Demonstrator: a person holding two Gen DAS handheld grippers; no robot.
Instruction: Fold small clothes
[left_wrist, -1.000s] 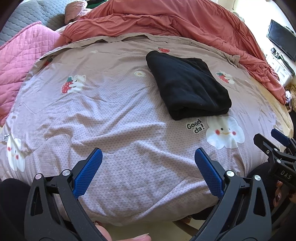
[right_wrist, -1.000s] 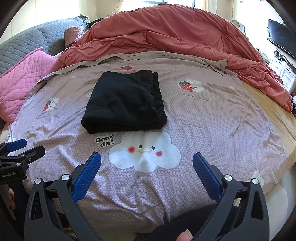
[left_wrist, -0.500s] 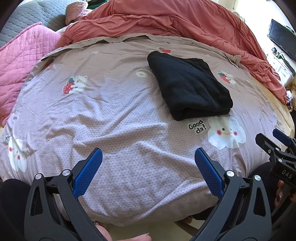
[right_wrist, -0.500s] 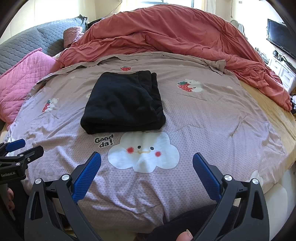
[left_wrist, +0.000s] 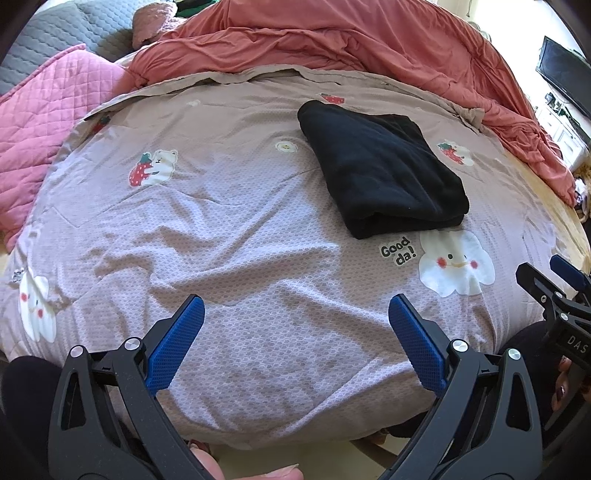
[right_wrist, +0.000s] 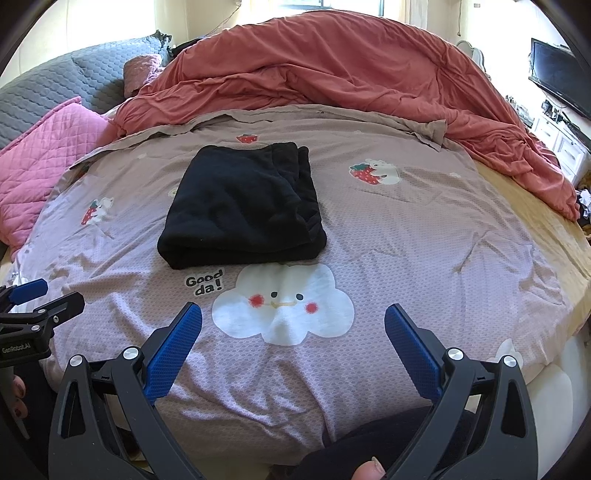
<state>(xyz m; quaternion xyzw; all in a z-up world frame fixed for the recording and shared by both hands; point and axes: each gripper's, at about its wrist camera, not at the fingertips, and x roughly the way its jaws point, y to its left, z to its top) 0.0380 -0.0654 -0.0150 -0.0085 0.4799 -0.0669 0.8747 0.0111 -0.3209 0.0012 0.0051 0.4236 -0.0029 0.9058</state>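
Both grippers had drifted slightly back from the folded black garment (right_wrist: 242, 206), a neat thick rectangle mid-bedspread (left_wrist: 229, 236), just beyond the cloud print (right_wrist: 282, 304). Left gripper (left_wrist: 295, 325) and right gripper (right_wrist: 293, 326) hovered level over the near edge, jaws wide, holding nothing.

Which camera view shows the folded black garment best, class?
The right wrist view: the garment lies near centre, its folded front edge and layered right side clear. The left wrist view shows it whole too, but off to the right and skewed.

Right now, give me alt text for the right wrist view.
A folded black garment lies on a mauve cartoon-print bedspread, just beyond a white cloud print. The right tongs hover open and empty in the foreground; a rust-red duvet is heaped behind.
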